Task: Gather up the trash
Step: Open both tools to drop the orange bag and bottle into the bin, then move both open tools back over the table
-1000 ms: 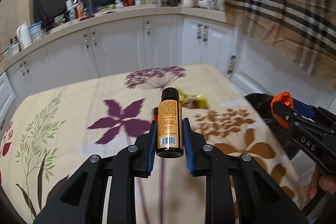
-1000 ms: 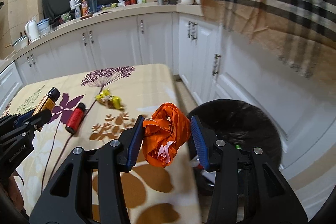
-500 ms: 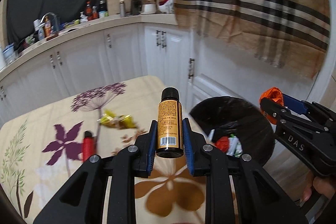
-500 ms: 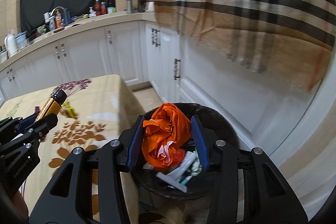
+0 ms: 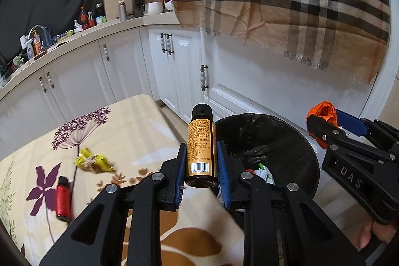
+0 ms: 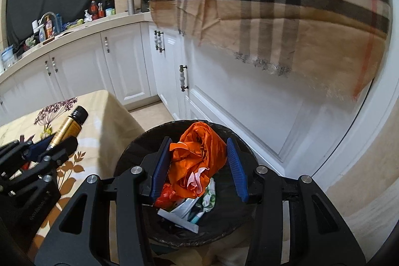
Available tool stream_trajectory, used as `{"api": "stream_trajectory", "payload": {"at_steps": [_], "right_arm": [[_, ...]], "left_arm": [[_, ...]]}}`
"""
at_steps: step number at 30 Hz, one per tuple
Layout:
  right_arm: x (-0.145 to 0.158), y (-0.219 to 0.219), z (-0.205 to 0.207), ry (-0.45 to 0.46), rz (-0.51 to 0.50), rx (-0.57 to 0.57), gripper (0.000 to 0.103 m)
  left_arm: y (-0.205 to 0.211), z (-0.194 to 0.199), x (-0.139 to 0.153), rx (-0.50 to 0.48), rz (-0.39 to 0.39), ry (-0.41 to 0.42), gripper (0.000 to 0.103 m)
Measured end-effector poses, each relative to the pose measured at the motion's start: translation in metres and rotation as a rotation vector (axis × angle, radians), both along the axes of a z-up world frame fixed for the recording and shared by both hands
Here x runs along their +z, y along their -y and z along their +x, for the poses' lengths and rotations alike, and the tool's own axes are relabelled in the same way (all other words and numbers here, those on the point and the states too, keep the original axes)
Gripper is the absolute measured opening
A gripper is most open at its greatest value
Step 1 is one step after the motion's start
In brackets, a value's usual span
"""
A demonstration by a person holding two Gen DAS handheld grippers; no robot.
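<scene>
**Q:** What is each hand carrying, and how will it behave?

**A:** The right gripper (image 6: pixel 198 167) hangs directly over the bin (image 6: pixel 134 153), jaws parted wider than the orange bag (image 6: pixel 197 161) bunched between them. The bag touches the left pad; whether the right pad still bears on it cannot be told. Thin crumpled plastic, it looks light and soft, likely to cling or drift rather than drop cleanly; a pinch across the thick wad suits it.

**Q:** And the left?

**A:** The left gripper (image 5: pixel 200 166) has its jaws closed narrow on the bottle (image 5: pixel 201 145), held low on the labelled body, cap pointing forward. Small, rigid, probably glass with a slick label, so it would handle as fragile and apt to slip.

**Q:** Poses?

**A:** The left is level above the table (image 5: pixel 129 124) edge, just beside the bin; the right is tilted down into it. A red tube (image 5: pixel 62 198) and yellow wrappers (image 5: pixel 93 162) lie on the cloth.
</scene>
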State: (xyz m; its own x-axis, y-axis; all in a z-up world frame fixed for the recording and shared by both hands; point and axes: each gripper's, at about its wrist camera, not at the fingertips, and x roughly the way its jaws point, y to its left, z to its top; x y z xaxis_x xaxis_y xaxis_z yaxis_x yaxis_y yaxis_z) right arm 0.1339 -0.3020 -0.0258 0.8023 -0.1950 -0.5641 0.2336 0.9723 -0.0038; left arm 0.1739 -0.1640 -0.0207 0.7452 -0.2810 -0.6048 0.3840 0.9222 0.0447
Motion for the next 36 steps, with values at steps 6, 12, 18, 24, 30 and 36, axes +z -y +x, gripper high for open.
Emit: {"api": "stream_trajectory", "payload": {"at_steps": [6, 12, 18, 24, 30, 36], "right_arm": [[-0.003, 0.007, 0.009, 0.0, -0.007, -0.031, 0.044], [-0.01, 0.014, 0.022, -0.012, -0.013, -0.045, 0.044], [-0.018, 0.023, 0.031, -0.016, -0.006, -0.073, 0.056], [-0.021, 0.024, 0.033, -0.022, -0.004, -0.083, 0.057], [-0.02, 0.019, 0.03, -0.025, -0.003, -0.076, 0.057], [-0.017, 0.002, 0.027, -0.026, 0.008, -0.041, 0.057]], "left_arm": [[0.015, 0.009, -0.008, -0.008, 0.015, -0.008, 0.025], [0.024, 0.022, -0.012, -0.006, 0.014, -0.018, 0.025], [0.033, 0.034, -0.016, -0.012, 0.024, -0.033, 0.029], [0.032, 0.034, -0.013, -0.005, 0.023, -0.015, 0.048], [0.021, 0.032, -0.008, 0.017, 0.012, -0.015, 0.055], [-0.009, 0.023, -0.004, 0.066, 0.01, -0.017, 0.059]]}}
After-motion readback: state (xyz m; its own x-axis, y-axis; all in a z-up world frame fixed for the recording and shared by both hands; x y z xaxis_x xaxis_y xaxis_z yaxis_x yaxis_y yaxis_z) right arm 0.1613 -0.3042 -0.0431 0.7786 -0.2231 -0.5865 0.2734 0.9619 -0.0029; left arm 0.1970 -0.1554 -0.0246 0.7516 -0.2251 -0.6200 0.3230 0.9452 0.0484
